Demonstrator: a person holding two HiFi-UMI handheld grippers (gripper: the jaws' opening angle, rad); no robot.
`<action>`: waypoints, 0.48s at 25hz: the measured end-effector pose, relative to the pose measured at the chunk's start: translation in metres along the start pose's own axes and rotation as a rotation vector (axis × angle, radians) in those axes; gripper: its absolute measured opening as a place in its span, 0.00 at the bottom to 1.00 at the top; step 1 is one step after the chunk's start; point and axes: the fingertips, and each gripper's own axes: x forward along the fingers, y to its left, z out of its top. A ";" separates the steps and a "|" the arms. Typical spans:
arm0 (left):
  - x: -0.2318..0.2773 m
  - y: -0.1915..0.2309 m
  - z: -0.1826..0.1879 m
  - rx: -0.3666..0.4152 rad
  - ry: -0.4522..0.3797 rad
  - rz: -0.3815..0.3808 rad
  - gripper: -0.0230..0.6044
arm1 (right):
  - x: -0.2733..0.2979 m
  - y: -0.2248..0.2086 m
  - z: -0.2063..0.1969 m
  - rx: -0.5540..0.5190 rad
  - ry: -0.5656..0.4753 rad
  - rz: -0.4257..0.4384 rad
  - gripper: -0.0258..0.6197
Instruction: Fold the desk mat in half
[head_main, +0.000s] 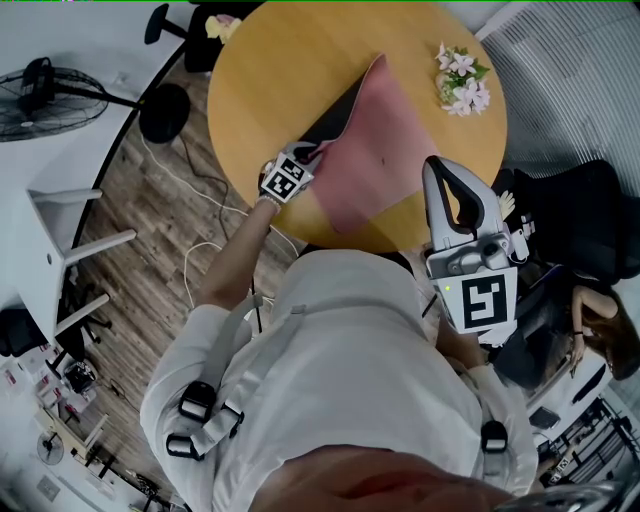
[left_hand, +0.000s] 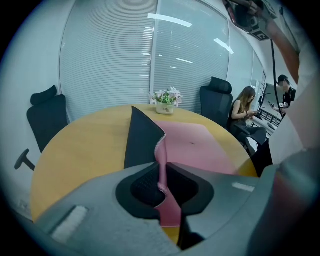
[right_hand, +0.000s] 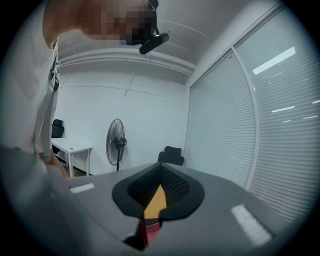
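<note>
Currently: left gripper (left_hand: 162, 187) clamps raised edge of pink rectangular desk mat (left_hand: 200, 145); right gripper (right_hand: 152, 202) closed, empty. Small white pot (left_hand: 165, 108) holds pink-white flowers (left_hand: 168, 95).

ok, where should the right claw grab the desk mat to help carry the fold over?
The raised left edge of the desk mat, farther out than the left claw that pinches it, where the black underside shows. Come from the left, one jaw on pink, one on black. The rest lies flat on the table, probably leaving no lip for the right claw.
</note>
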 end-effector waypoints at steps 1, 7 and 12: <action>0.000 -0.003 0.000 0.005 0.002 -0.003 0.11 | -0.001 -0.001 0.000 0.001 -0.002 -0.001 0.05; 0.003 -0.024 -0.001 0.025 0.008 -0.028 0.11 | -0.010 -0.008 -0.001 0.003 -0.004 -0.010 0.05; 0.005 -0.041 -0.002 0.044 0.018 -0.051 0.11 | -0.016 -0.010 0.001 0.001 -0.007 -0.016 0.05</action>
